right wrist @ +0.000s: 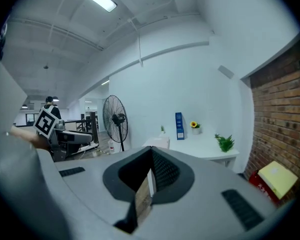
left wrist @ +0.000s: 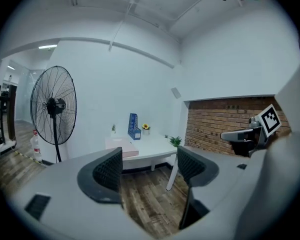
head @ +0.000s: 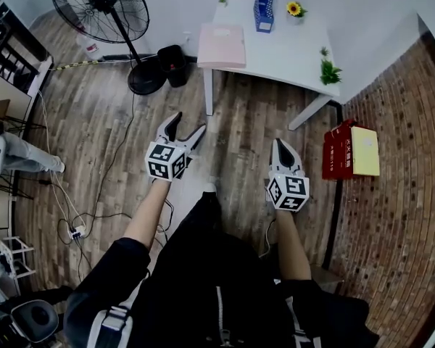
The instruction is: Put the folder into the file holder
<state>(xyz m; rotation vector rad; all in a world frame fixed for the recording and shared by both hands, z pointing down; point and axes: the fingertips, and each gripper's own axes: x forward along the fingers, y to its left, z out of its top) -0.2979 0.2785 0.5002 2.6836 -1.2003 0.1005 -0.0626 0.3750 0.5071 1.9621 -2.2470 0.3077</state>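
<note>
The left tool [head: 189,124] gapes wide, empty; the right tool [head: 280,145] is pinched together, empty. At twelve o'clock, the pink folder [head: 221,46] lies on the surface [head: 293,49], with the file holder [head: 264,4] at its one o'clock.

A black short-sleeved jacket [head: 196,281] with a zip [head: 220,316] is worn. Either side of the zip, the left gripper [head: 188,124] and right gripper [head: 279,145] are fitted with black-and-white marker cubes [head: 167,161].
</note>
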